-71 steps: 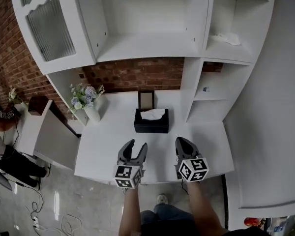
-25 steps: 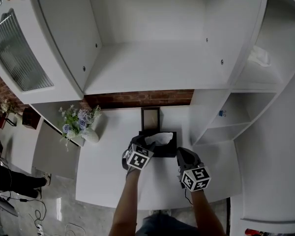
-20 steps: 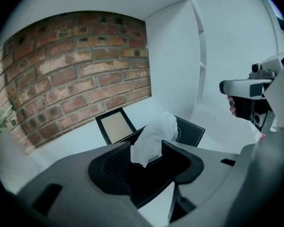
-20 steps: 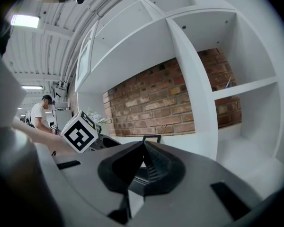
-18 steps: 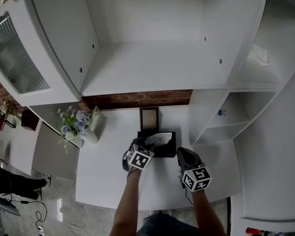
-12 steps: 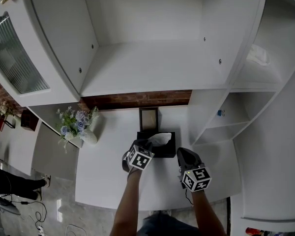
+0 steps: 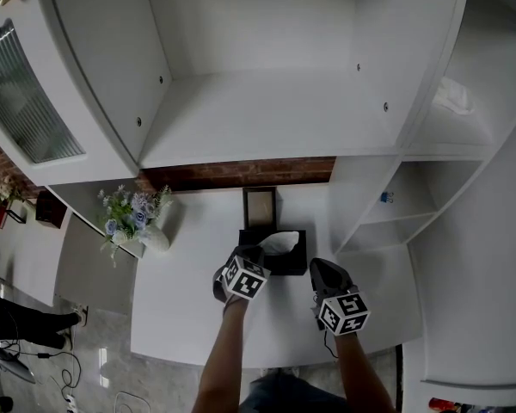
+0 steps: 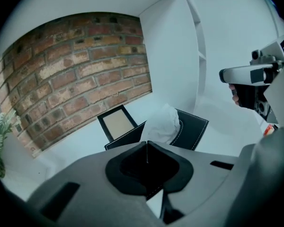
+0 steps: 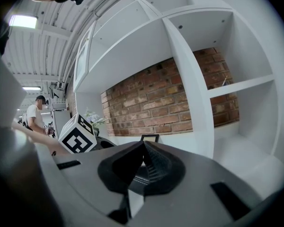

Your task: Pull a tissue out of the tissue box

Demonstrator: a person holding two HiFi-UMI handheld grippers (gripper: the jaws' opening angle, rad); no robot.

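A black tissue box [image 7: 284, 258] stands on the white countertop [image 7: 189, 308], with a white tissue [image 7: 281, 242] sticking up from its slot. My left gripper [image 7: 254, 255] reaches over the box's near left corner. In the left gripper view its jaws are closing to a thin line at their tips [image 8: 146, 144], and the tissue [image 8: 163, 124] rises straight from them, its near edge pinched. The box [image 8: 193, 129] lies just behind. My right gripper [image 7: 321, 270] hovers to the right of the box, jaws together on nothing [image 9: 143, 144].
An empty picture frame [image 7: 260, 206] leans against the brick wall behind the box. A white vase of flowers [image 7: 139, 220] stands at the left. White shelf cubbies [image 7: 387, 209] rise at the right and a deep shelf overhangs above.
The left gripper came forward to the box earlier, then its jaws closed on the tissue over the last second. The right gripper has stayed still.
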